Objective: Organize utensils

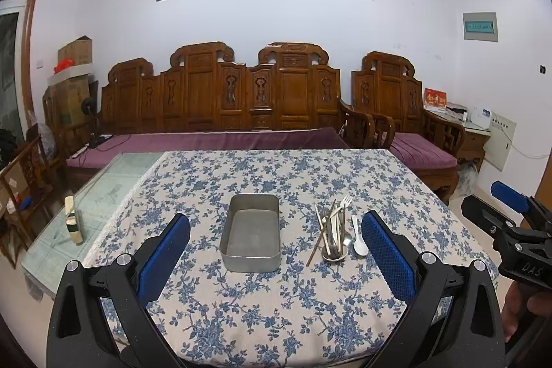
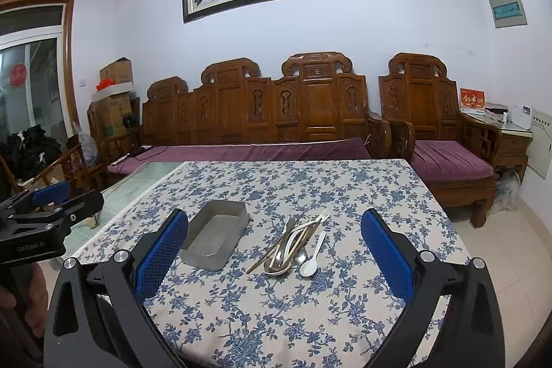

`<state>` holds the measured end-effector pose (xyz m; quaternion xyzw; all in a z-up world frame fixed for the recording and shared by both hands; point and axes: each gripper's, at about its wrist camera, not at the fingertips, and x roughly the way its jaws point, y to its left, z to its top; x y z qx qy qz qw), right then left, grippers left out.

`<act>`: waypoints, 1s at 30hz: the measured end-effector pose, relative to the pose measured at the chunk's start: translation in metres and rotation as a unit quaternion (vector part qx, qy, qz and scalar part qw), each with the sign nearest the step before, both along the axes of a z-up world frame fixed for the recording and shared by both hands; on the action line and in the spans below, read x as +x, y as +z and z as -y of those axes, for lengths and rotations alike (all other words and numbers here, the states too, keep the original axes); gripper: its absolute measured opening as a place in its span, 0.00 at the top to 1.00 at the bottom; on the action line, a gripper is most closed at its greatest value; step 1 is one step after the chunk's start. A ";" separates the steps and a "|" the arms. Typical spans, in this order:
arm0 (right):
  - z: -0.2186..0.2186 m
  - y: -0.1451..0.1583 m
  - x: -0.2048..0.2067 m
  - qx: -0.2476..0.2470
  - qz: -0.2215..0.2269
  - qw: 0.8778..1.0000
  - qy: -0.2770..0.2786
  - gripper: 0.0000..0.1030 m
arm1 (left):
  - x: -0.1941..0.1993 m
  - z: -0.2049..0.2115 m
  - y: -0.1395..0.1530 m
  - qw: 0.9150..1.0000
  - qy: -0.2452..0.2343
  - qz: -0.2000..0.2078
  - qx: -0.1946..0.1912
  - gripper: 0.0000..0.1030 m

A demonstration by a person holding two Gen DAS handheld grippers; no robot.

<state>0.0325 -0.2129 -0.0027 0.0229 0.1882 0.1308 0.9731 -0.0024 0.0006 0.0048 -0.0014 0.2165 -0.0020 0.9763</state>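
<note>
An empty rectangular metal tray [image 1: 251, 250] [image 2: 193, 256] sits on the blue-flowered tablecloth [image 1: 241, 299] [image 2: 262, 309]. To its right lies a pile of utensils [image 1: 332, 230] [image 2: 293, 238]: chopsticks, a fork and metal spoons, their ends resting in a small dish [image 1: 334, 256] [image 2: 277, 268]. A white spoon [image 1: 358, 238] [image 2: 312, 259] lies just right of the pile. My left gripper [image 1: 276, 259] is open and empty, held back from the tray. My right gripper [image 2: 274, 259] is open and empty, held back from the utensils. Each gripper shows at the edge of the other's view [image 1: 510, 223] [image 2: 45, 212].
A small gold-coloured object [image 1: 73, 219] stands on the bare glass strip of the table at the left. A carved wooden sofa [image 1: 220, 102] [image 2: 262, 112] with purple cushions stands behind the table, an armchair [image 1: 407, 112] [image 2: 445, 126] to its right.
</note>
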 end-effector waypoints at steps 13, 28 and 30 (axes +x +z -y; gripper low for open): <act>0.000 -0.001 0.001 0.000 -0.001 1.000 0.000 0.03 | 0.000 -0.002 0.002 1.000 0.000 -0.001 0.001 0.06; 0.002 0.000 0.000 0.000 -0.001 1.000 0.000 0.03 | -0.006 0.006 0.012 1.000 -0.007 0.007 0.002 0.06; 0.002 0.000 0.000 0.000 -0.001 1.000 0.000 0.03 | -0.007 0.006 0.013 1.000 -0.008 0.007 0.002 0.06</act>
